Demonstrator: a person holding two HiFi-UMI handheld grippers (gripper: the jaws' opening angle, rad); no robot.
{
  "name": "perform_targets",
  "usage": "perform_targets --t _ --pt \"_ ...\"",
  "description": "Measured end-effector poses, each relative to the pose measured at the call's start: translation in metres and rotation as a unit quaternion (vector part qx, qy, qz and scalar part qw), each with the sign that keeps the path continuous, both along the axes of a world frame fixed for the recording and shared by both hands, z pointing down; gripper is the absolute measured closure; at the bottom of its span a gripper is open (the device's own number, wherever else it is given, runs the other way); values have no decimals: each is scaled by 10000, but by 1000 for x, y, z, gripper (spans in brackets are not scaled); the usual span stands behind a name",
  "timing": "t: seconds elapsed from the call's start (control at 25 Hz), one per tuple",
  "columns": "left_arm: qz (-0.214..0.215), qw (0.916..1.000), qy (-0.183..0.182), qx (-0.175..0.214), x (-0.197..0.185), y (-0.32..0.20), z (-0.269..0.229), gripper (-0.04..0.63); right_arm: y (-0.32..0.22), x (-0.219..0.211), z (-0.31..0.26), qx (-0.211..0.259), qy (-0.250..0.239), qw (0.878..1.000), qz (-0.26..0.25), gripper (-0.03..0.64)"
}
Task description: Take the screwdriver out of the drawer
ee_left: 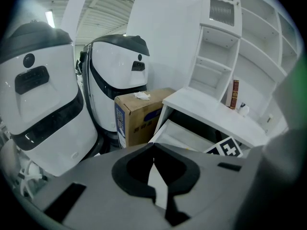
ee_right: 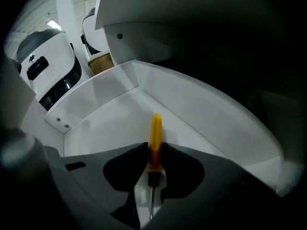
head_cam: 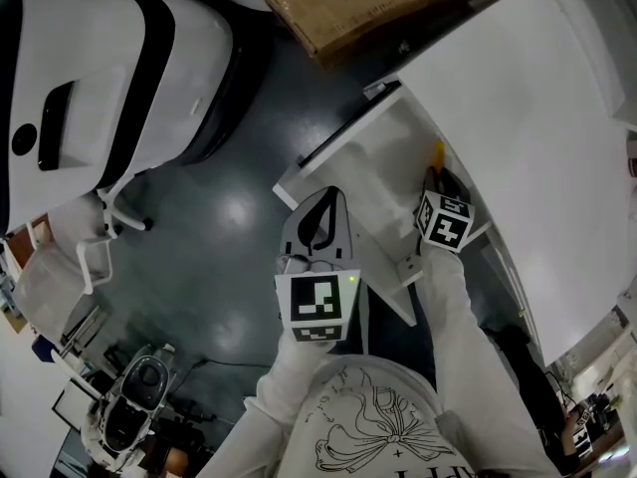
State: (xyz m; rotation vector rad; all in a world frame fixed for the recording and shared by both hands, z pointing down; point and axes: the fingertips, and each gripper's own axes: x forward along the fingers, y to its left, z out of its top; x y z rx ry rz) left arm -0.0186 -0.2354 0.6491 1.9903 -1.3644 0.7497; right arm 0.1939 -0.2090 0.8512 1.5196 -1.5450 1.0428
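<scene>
Biggest first: two white machine housings [head_cam: 90, 78] w/ black trim fill upper left of head view, on dark floor [head_cam: 219, 227].
White desk [head_cam: 518, 118] runs along the right side, top to btm. Shelf unit [ee_left: 216, 66] shows upper right in left gripper view.
Cardboard box [head_cam: 378, 8] at top centre of head view, just beside the desk corner.
Drawer [head_cam: 383, 162] is pulled out of the desk at frame centre. Inside is plain white; floor + side walls fill most of right gripper view.
L gripper [ee_left: 153, 150]: lower centre of head view, outside the drawer, near its front edge. Jaws together at the tips, nothing btwn them.
R gripper [ee_right: 154, 150]: down inside the drawer, centre-right of head view, pointing steeply down. Jaws clamped on the screwdriver [ee_right: 155, 133], one tip on each side of the yellow handle near its black collar. Handle end points away from cam, metal shaft runs back btwn the jaws.
Screwdriver is inside the drawer, near the desk-side wall. Can't tell if it's off the drawer floor.
</scene>
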Motion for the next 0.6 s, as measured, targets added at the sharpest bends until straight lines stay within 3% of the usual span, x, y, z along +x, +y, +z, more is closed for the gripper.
perform_targets --t 0.6 --pt "-123 9997 82 176 -7 2 -17 589 -3 -19 -27 310 60 9984 -466 546"
